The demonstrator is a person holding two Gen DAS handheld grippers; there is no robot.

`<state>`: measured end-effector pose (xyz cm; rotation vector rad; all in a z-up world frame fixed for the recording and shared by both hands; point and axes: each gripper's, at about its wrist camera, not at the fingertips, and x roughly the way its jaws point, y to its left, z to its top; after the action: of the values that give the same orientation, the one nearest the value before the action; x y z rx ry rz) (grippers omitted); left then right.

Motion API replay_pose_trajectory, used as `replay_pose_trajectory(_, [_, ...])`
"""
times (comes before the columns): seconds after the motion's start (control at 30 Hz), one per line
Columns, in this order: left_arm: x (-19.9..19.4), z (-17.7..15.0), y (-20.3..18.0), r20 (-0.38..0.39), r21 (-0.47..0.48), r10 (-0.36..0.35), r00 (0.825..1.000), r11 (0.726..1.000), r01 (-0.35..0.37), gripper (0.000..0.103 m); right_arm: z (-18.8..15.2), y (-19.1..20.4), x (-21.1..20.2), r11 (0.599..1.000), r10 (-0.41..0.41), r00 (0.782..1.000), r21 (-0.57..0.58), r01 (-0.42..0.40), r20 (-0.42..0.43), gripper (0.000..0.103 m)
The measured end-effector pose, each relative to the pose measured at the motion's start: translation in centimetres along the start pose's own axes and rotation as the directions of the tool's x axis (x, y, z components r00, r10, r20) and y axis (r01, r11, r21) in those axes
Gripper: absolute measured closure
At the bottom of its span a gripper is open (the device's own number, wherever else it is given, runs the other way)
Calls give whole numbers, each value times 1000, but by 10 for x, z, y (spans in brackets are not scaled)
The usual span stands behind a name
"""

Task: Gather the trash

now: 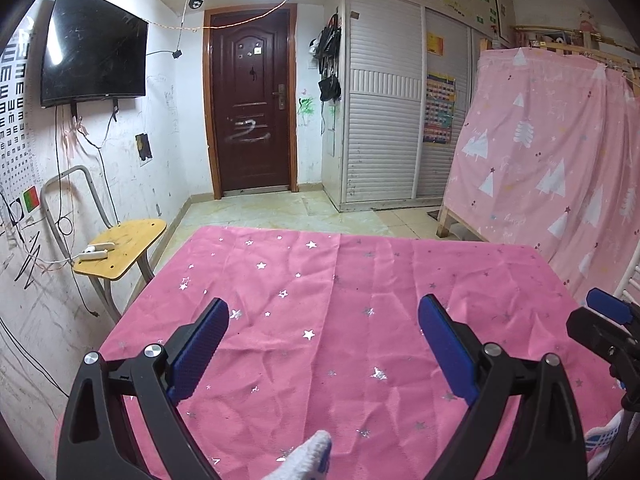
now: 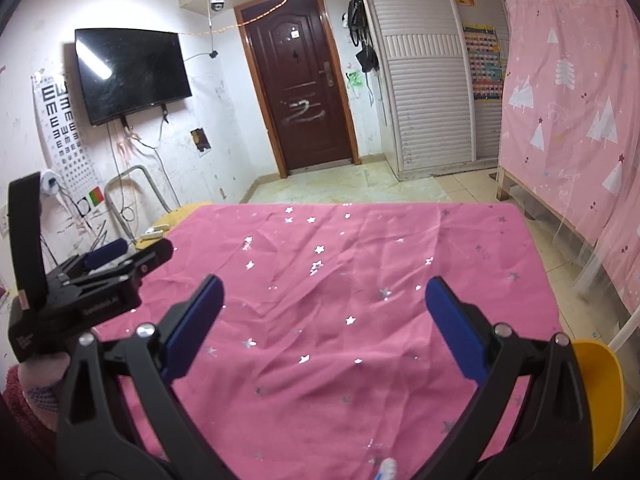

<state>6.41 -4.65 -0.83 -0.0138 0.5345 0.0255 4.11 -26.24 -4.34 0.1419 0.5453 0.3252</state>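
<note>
A table under a pink cloth with silver stars (image 1: 340,320) fills the lower half of both views (image 2: 340,280). No trash shows on it. My left gripper (image 1: 324,320) is open and empty above the cloth's near left part; it also shows at the left of the right wrist view (image 2: 120,260). My right gripper (image 2: 324,300) is open and empty above the cloth's near right part; its blue fingertip (image 1: 608,304) shows at the right edge of the left wrist view. A yellow curved plastic object (image 2: 604,392), perhaps a bin or scoop, sits at the table's near right corner.
A yellow stool (image 1: 124,248) with a white power strip stands left of the table by the wall. A wall TV (image 1: 92,44), a brown door (image 1: 252,100), white wardrobes (image 1: 384,100) and a pink-curtained bunk bed (image 1: 560,160) surround the tiled floor (image 1: 280,208).
</note>
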Motion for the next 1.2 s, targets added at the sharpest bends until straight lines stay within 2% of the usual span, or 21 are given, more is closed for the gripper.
replay_pose_trajectory(0.73, [8,-11,3,-10,-2,27,1000,1000,-27,15,-2,2,10,1000,-2,1000,1,2,-12,6])
replay_pose_trajectory(1.2, [8,-15,0,13,15,25,1000,1000,-25,15,-4,1,11,1000,-3,1000,3,3,-12,6])
